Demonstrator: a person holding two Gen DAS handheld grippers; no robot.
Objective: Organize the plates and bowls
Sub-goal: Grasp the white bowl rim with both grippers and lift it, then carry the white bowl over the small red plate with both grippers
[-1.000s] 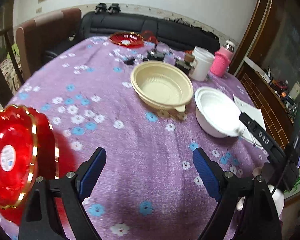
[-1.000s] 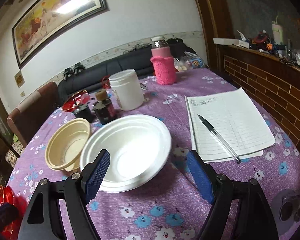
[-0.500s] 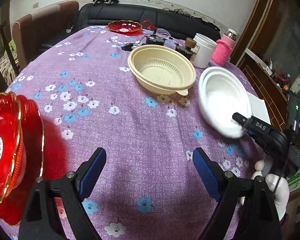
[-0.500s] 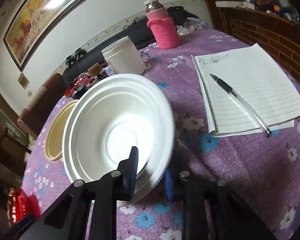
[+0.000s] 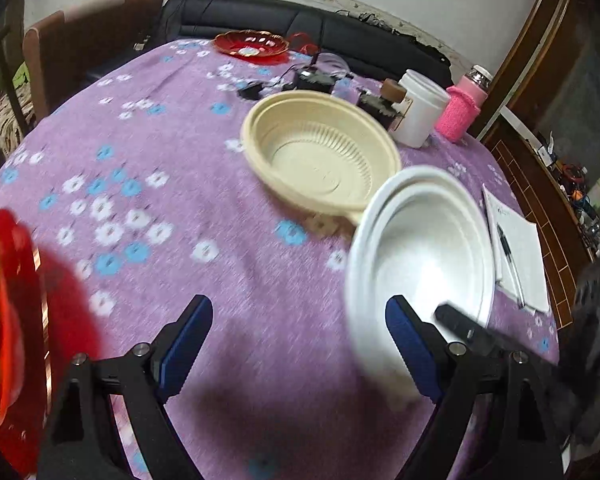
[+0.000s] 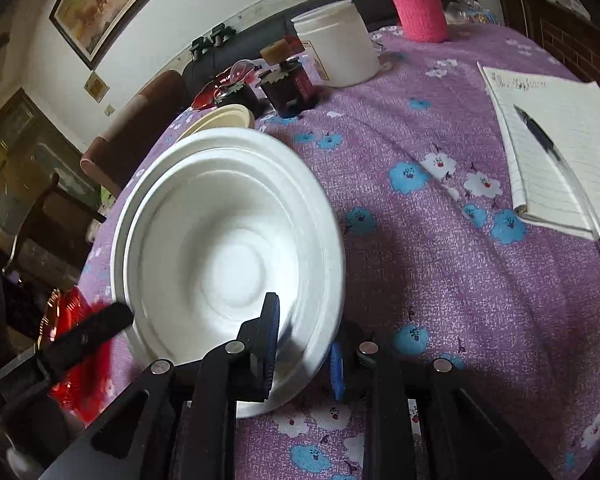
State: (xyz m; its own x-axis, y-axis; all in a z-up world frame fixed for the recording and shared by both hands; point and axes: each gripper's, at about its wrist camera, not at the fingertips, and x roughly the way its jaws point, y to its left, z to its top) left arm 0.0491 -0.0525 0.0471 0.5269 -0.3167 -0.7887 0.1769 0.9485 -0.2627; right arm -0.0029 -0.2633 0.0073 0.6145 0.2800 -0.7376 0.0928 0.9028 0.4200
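Observation:
A white bowl [image 6: 228,240] is tilted up off the purple flowered tablecloth [image 6: 440,272], its near rim between the pads of my right gripper [image 6: 304,332]. The jaws are easing open slightly but still pinch the rim. In the left wrist view the same white bowl [image 5: 424,248] sits to the right, just behind my right-hand finger. My left gripper [image 5: 298,312] is open with only cloth between its fingers. A beige ribbed bowl [image 5: 320,156] rests on the table beyond. A red gold-rimmed plate [image 5: 8,312] lies at the left edge.
A second red plate [image 5: 252,42] sits at the far side. Behind the bowls are a white tub [image 5: 420,108], a bottle in a pink sleeve [image 5: 462,112] and dark jars [image 6: 288,84]. A notepad with a pen [image 6: 560,140] lies to the right. Chairs and a sofa ring the table.
My right gripper went from open to closed on the white bowl's rim and has tipped the bowl up. My left gripper moved forward and lower, and the white bowl now sits nearer to it.

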